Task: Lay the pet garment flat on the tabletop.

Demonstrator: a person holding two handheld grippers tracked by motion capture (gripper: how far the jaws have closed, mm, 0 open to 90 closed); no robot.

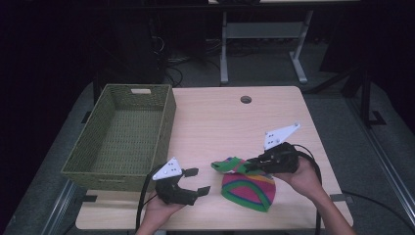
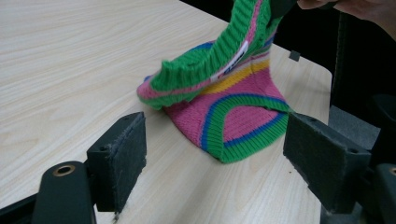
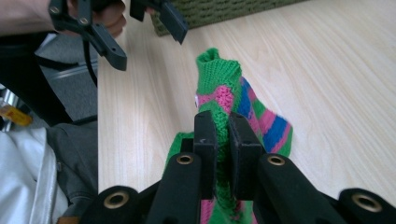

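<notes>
- Nearest the high camera, the left gripper (image 1: 192, 180) sits in the person's left hand (image 1: 161, 208) at the near edge of the table (image 1: 235, 117), its jaws spread wide with nothing between them.
- From the left gripper view, both black pads (image 2: 122, 154) stand well apart and clear of the cloth, which lies on the table beyond them.
- Just right of it, the striped knit hat (image 1: 249, 188) (green, pink, blue and yellow bands) rests with its lower part on the table near the front edge.
- One green ribbed edge of the hat is lifted off the wood and pulled up toward the right gripper (image 1: 250, 166).
- That gripper, held in the right hand (image 1: 306, 178), has its jaws pinched nearly together on the knit edge; the right gripper view shows the fabric squeezed between the two pads (image 3: 205, 140).
- At the table's left side stands a woven green basket (image 1: 88, 147), well apart from the hat.
</notes>
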